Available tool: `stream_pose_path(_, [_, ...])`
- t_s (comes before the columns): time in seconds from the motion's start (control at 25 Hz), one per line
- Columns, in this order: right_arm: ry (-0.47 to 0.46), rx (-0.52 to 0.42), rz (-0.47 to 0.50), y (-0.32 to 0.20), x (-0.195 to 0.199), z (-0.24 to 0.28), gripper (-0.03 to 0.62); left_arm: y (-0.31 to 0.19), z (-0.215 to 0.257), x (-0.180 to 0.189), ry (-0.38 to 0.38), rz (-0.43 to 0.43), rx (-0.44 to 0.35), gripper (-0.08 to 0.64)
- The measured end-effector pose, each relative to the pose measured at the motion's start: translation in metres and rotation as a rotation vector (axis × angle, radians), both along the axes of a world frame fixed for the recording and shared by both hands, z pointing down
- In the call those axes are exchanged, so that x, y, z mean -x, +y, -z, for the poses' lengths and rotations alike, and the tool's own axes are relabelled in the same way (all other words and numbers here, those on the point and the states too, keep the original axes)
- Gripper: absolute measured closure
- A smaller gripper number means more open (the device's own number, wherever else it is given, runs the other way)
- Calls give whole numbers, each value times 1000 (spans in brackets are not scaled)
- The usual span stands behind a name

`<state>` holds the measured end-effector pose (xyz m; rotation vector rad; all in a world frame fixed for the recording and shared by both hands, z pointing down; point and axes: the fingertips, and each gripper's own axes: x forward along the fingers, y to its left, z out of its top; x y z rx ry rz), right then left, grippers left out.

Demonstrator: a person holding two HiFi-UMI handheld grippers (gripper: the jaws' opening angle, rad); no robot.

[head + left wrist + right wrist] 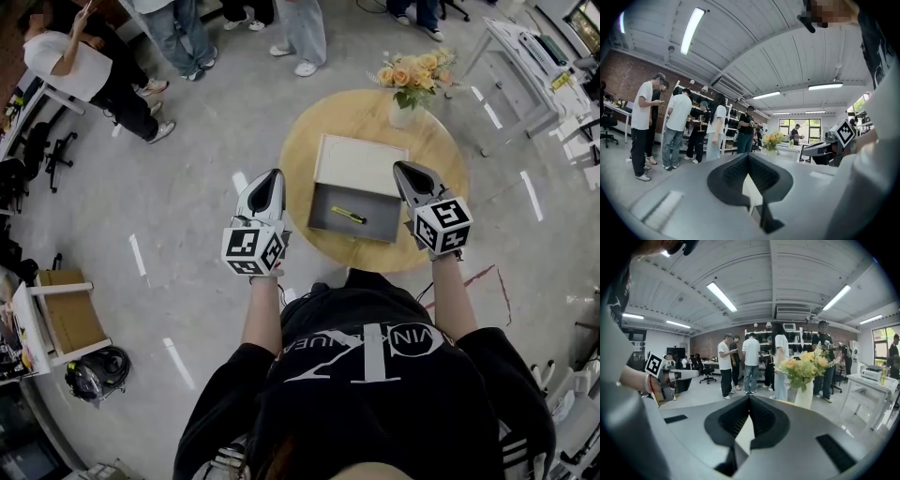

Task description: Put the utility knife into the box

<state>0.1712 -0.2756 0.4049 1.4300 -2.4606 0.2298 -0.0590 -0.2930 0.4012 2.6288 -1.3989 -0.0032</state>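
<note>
Left claw (271, 182) and right claw (407, 174) flank box (377, 226) holding utility knife (348, 216).

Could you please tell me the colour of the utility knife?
The utility knife is yellow, seen best in the head view.

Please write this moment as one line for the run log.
knife: in box | left gripper: shut, empty | right gripper: shut, empty

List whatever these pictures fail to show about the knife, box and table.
- Knife: head view, too small to tell if the blade is out.
- Box and knife: missing from both gripper views; the left tool and right tool point out over the room, their bodies filling the lower frame.
- Table: near edge partly hidden by the person's chest in the head view.
</note>
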Motion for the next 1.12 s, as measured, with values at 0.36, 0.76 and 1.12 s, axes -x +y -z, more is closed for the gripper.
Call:
stream_pose_path(0.36, [-11, -18, 4, 0, 2, 2, 578, 0, 4, 5, -6, 9, -12, 554])
stream_pose_path(0.76, [-18, -38, 6, -4, 4, 8, 578, -1, 7, 7, -4, 15, -24, 554])
stream_pose_path(1.12, [-18, -53, 6, -6, 5, 10, 578, -3, 11, 11, -9, 19, -37, 554])
